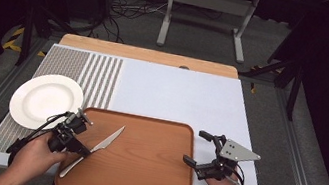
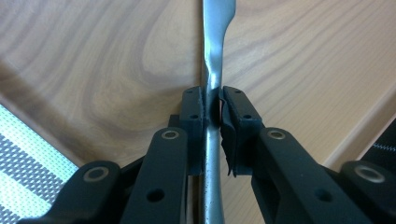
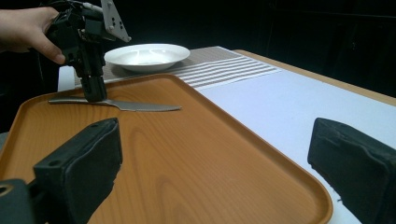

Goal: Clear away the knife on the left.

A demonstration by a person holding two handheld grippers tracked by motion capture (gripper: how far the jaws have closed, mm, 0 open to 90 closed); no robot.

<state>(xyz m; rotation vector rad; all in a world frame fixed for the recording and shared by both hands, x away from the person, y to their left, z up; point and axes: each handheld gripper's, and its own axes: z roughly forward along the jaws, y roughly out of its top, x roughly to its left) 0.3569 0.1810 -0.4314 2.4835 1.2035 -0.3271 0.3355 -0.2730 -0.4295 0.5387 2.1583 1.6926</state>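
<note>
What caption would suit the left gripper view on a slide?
Left tongs clamped on the handle of a table knife lying on a wooden tray.

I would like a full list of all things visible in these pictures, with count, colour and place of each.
knife: one, silver, lying on the tray's left part, handle between the left gripper's jaws
tray: one, brown wood, near edge of the table
plate: one, white, on the striped mat left of the tray
striped mat: one, grey and white, table's left side
table: one, pale top
left gripper: one, black, shut on the knife
right gripper: one, black, open, at the tray's right edge
</note>
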